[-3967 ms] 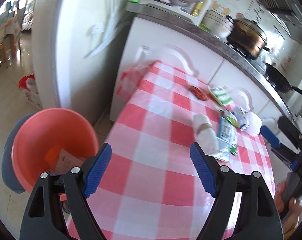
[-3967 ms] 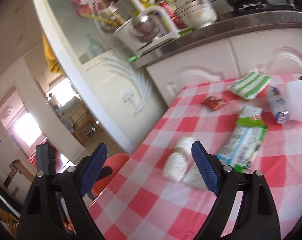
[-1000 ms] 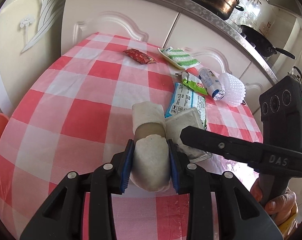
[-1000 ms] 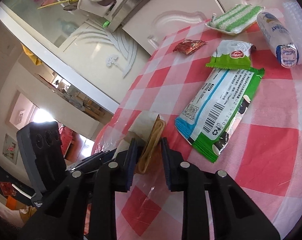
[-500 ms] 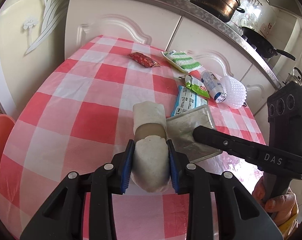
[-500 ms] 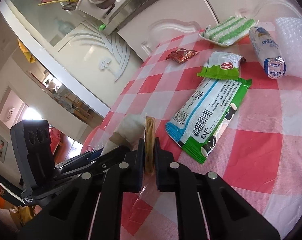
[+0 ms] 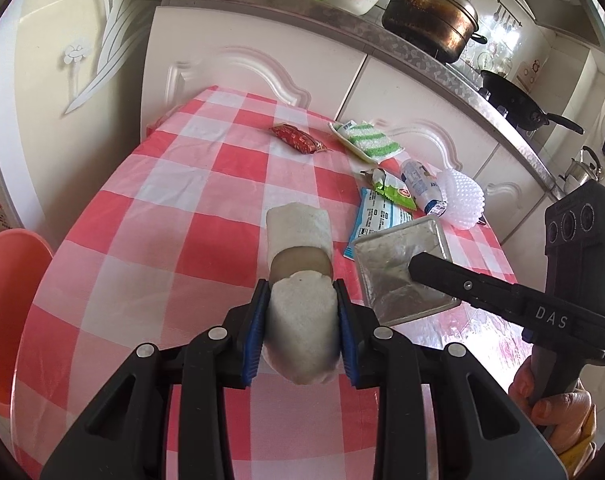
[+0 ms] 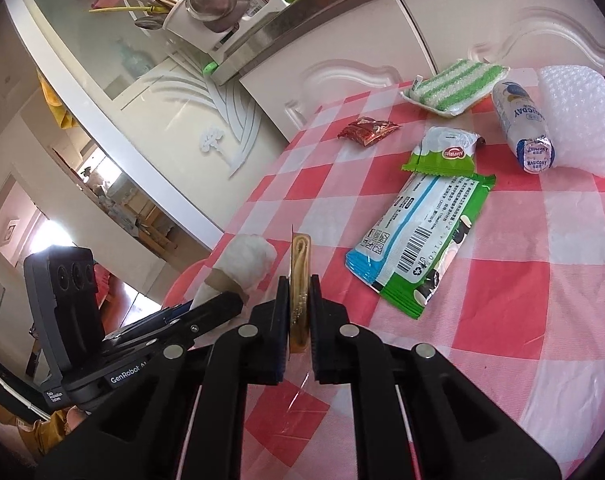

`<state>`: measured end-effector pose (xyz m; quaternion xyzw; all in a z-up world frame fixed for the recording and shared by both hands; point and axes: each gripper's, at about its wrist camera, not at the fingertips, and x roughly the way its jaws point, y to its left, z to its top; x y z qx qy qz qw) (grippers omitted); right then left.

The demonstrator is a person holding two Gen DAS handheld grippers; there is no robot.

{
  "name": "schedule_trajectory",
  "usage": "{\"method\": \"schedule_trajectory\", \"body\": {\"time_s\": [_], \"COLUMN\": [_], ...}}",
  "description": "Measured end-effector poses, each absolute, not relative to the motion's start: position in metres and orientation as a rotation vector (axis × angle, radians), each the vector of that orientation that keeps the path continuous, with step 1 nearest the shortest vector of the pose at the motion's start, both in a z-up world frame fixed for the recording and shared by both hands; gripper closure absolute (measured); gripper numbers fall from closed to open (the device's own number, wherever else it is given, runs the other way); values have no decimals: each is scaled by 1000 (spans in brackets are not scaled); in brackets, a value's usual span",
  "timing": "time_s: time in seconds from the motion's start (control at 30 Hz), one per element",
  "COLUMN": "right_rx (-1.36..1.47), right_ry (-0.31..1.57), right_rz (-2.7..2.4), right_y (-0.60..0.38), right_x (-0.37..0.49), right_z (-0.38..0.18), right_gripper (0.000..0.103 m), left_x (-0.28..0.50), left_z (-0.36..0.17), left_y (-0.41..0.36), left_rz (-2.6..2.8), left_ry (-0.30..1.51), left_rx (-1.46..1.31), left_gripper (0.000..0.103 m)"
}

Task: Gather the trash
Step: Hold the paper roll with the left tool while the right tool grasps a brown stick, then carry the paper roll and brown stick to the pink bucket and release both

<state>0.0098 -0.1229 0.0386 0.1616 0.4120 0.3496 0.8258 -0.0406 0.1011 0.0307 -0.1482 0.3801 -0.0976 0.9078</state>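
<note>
Red-and-white checked tablecloth (image 7: 206, 208) across the middle of both views, backed by white cabinet doors (image 7: 238, 68) along the top. Orange bin (image 7: 6, 300) at the left edge of the left wrist view, below the table's rim.

Left gripper (image 7: 301, 320) at bottom centre of its view, blue pads pressed against the sides of a white paper roll (image 7: 300, 276) with a brown band round its middle; roll pointing up the frame, far end raised over the cloth. Same roll visible at lower left of the right wrist view (image 8: 242, 272).

Right gripper (image 8: 299, 312) at bottom centre of its view, jaws nearly together, pinching a flat silver pouch (image 7: 398, 272) edge-on; pouch seen face-on at right of centre in the left wrist view, just beside the roll.

Blue-and-green wrapper (image 8: 418, 236) lying flat right of centre in the right wrist view, a smaller green-and-white snack packet (image 8: 446, 152) touching its upper end. White bubble wrap (image 8: 578, 120) at the right edge, a small labelled white tube (image 8: 518, 128) resting against it. Green-striped sponge (image 8: 454, 86) in its tray near the cabinet, upper right. Red candy wrapper (image 8: 368, 130) alone on the cloth, left of the sponge.
</note>
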Motion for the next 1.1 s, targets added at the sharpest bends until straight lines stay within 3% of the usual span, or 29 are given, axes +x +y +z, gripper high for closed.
{"method": "schedule_trajectory", "body": {"time_s": [1.1], "right_rx": [243], "right_ry": [886], "right_rz": [837], "right_y": [-10], "right_x": [-16], "right_z": [76], "right_gripper": [92], "left_x": [-96], "left_z": [44], "left_y": [227], "left_rz": [-13], "left_ry": [668], "left_rx": [-378], "left_gripper": [69]}}
